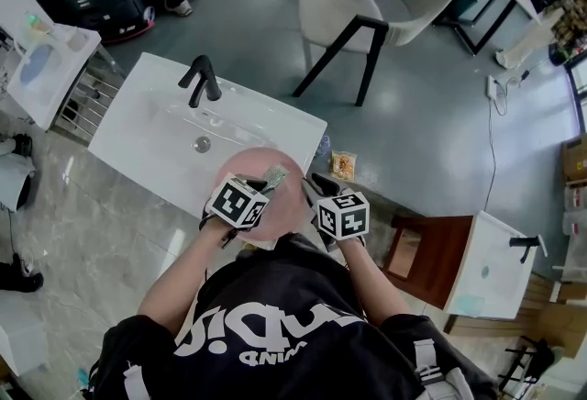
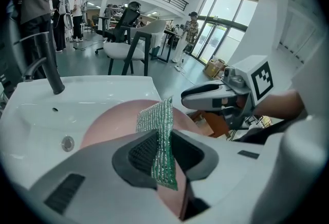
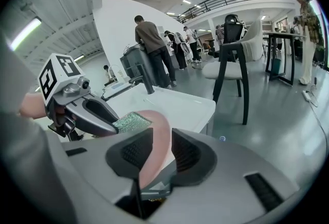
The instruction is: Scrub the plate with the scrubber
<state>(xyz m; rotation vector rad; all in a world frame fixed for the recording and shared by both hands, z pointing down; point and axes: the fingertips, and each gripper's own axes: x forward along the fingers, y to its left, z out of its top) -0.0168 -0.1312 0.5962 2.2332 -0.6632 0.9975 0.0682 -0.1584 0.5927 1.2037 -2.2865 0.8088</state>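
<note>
Head view: right tongs [image 1: 310, 186] tilted down, pinching plate [image 1: 286, 205].

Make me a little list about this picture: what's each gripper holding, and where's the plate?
Left gripper: shut on the green scrubber
Right gripper: shut on the rim of the pink plate
Plate place: over the near edge of the white sink
Scrubber place: by the plate's face
Faucet: black, at the sink's far side

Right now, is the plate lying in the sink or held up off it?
Held up: the right gripper clamps the pink plate by its rim, above the white sink.
</note>
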